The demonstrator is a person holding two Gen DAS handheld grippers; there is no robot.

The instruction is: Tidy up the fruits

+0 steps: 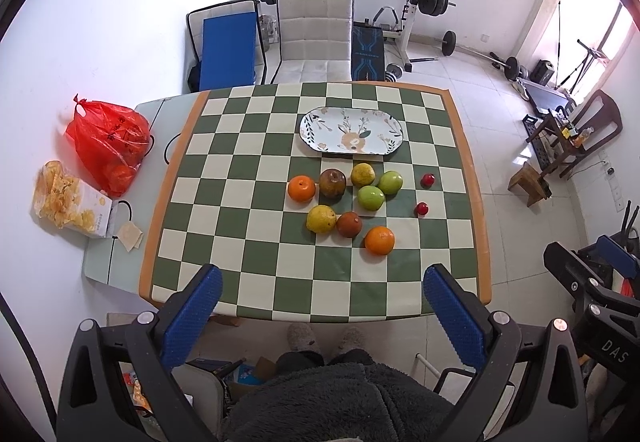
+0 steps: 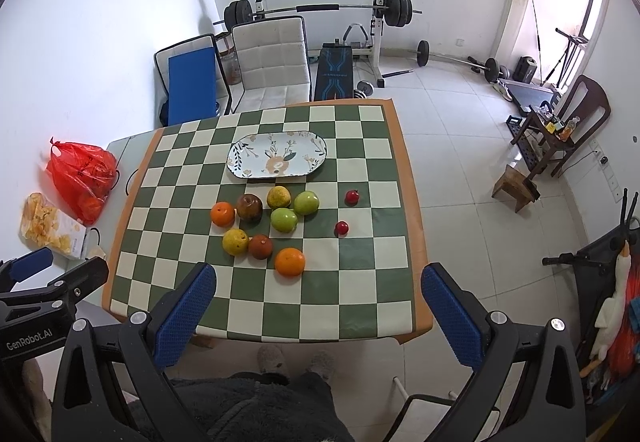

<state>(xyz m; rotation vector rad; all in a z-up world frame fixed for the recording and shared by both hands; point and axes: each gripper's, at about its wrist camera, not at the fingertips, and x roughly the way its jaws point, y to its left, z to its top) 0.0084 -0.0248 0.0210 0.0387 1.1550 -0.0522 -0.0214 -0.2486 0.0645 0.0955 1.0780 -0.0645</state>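
At the far left, off the cloth, a red plastic bag (image 1: 108, 145) and an open box of chips (image 1: 70, 199) lie on the bare part of the table (image 1: 120, 266). A green and cream checkered cloth (image 1: 256, 177) covers the rest of the table.

The left gripper (image 1: 322, 316) is held above the near edge of the table. Its two blue pads (image 1: 192, 318) stand wide apart and hold nothing.

The fruits lie loose in a group near the middle of the cloth. Taking the left green apple (image 1: 371, 197) as the centre of a clock: one orange (image 1: 301, 188) and a brown fruit (image 1: 332, 183) are at 9 o'clock, a yellow fruit (image 1: 363, 174) is at 11 o'clock and touches it, and the second green apple (image 1: 390, 182) is at 2 o'clock, just beside. Another yellow fruit (image 1: 321, 218) is at 8 o'clock, a second brown fruit (image 1: 349, 224) at 7 o'clock, and a second orange (image 1: 379, 240) at 6 o'clock. Two small red fruits (image 1: 427, 180) (image 1: 421, 208) lie apart from the group at 3 o'clock.

An oval plate with flower pattern (image 1: 384, 119) is at 12 o'clock, beyond the fruits, with no fruit on it.

The right gripper (image 2: 318, 316) is above the near edge also, fully spread and holding nothing.
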